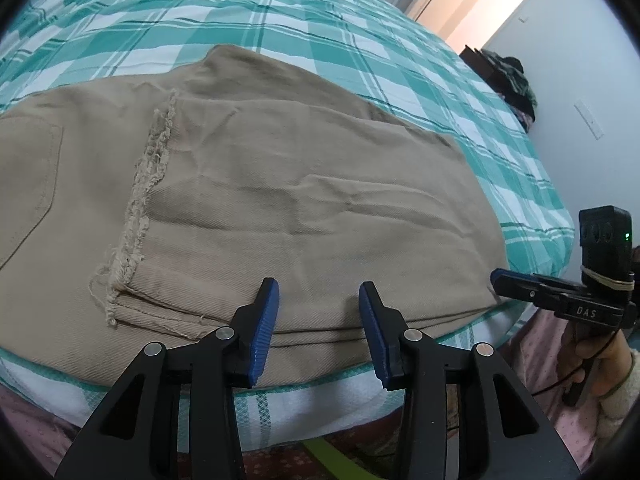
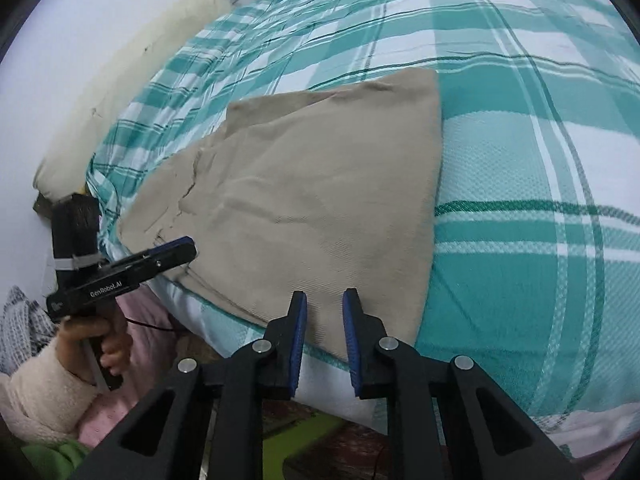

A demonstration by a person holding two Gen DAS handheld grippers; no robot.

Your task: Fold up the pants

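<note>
Khaki pants lie folded on bed | soft, limp; grab near-edge corners | left gripper, right gripper apart, empty

bed cover: teal and white check, wrinkled toward the far side | pillow: cream, at the cover's head end against the white wall | open door: beyond the cover's far corner | dark pile of clothes: beside the cover's right edge
</note>
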